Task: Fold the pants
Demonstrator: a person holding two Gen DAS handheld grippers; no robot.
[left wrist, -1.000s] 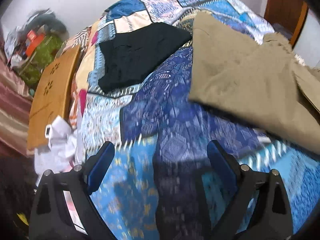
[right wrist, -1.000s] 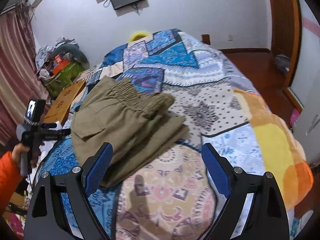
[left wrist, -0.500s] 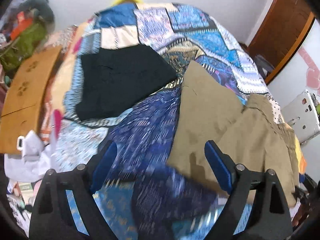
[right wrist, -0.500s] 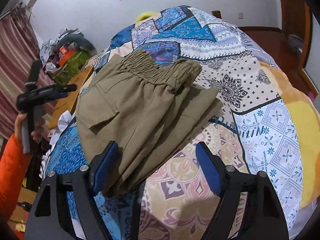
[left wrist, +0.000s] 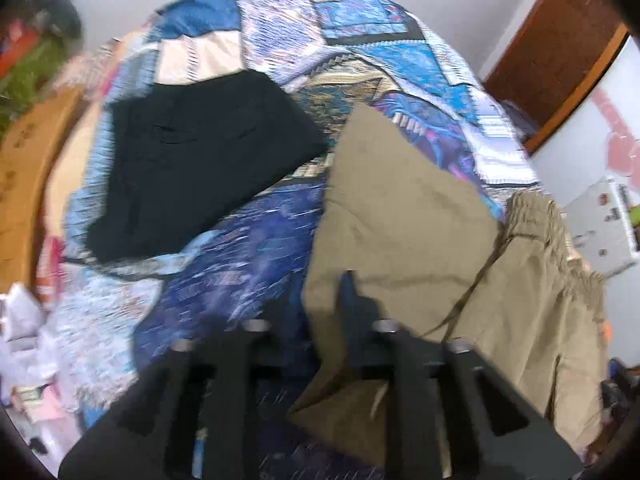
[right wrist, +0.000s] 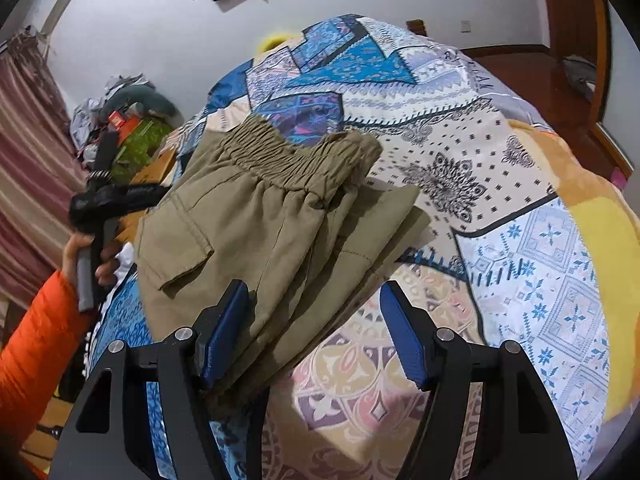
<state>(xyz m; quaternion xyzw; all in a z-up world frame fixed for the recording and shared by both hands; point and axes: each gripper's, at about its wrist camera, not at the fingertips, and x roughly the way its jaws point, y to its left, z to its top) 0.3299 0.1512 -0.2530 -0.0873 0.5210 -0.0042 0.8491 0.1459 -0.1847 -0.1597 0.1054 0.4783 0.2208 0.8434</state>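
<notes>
Inspector: Pants (right wrist: 276, 236), khaki, lie folded on the patchwork bedspread (right wrist: 520, 240), elastic waistband toward the headboard end, one flap pocket facing up.

Operator: And my right side?

Inspector: Your right gripper (right wrist: 316, 332) has its blue pads well apart. The left-hand pad sits over the near edge of the khaki cloth; the other pad hangs over bare bedspread. Nothing is pinched.

Operator: The left one?

Inspector: In the left wrist view the picture is blurred. Your left gripper (left wrist: 344, 312) shows its fingers drawn together at the near left edge of the pants (left wrist: 420, 240), with a khaki corner folded beneath them. Cloth appears caught between them, but I cannot tell for certain. In the right wrist view, your left hand (right wrist: 92, 256) holds that tool at the bed's side.

Operator: Anything else on the bed?

Inspector: A black garment (left wrist: 192, 168) lies flat, beside the pants and apart from them.
</notes>
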